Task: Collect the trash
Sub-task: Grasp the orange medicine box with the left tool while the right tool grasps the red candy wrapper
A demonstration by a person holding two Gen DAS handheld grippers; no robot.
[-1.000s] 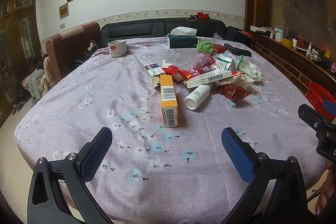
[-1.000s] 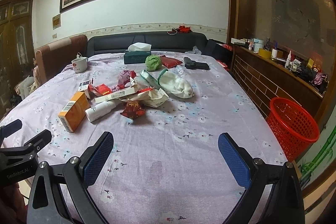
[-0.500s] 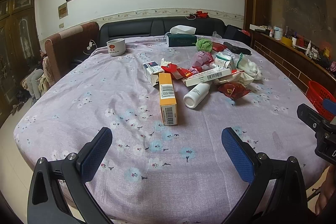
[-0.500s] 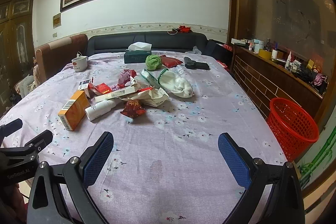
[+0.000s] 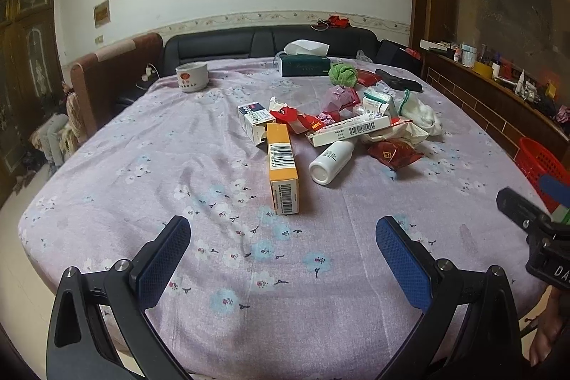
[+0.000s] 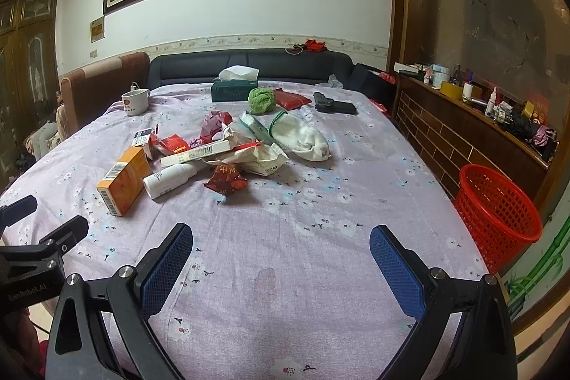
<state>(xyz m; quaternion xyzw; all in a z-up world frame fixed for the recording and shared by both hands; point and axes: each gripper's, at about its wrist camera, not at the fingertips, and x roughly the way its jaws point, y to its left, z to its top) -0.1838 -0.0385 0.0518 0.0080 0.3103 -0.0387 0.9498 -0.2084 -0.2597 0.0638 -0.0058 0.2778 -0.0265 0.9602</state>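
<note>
A pile of trash lies mid-table on the lilac flowered cloth: an orange box [image 5: 282,170] [image 6: 125,179], a white bottle [image 5: 331,160] [image 6: 171,179], a red wrapper [image 5: 393,154] [image 6: 225,180], a long white box [image 5: 351,130] [image 6: 194,154], a small blue-white box [image 5: 253,120], crumpled paper and red packets. A red mesh basket [image 6: 497,212] [image 5: 541,162] stands on the floor to the right of the table. My left gripper [image 5: 283,253] is open and empty over the near edge, short of the orange box. My right gripper [image 6: 281,259] is open and empty over bare cloth.
A white cup [image 5: 192,77], a green tissue box [image 5: 304,64], a green cloth ball [image 6: 262,99], a white sock [image 6: 302,138] and a black object [image 6: 335,105] sit further back. A dark sofa lines the far side; a wooden ledge with bottles runs along the right wall.
Both grippers have drifted slightly; the trash pile sits a little nearer in the right wrist view. Both stay open and empty.
</note>
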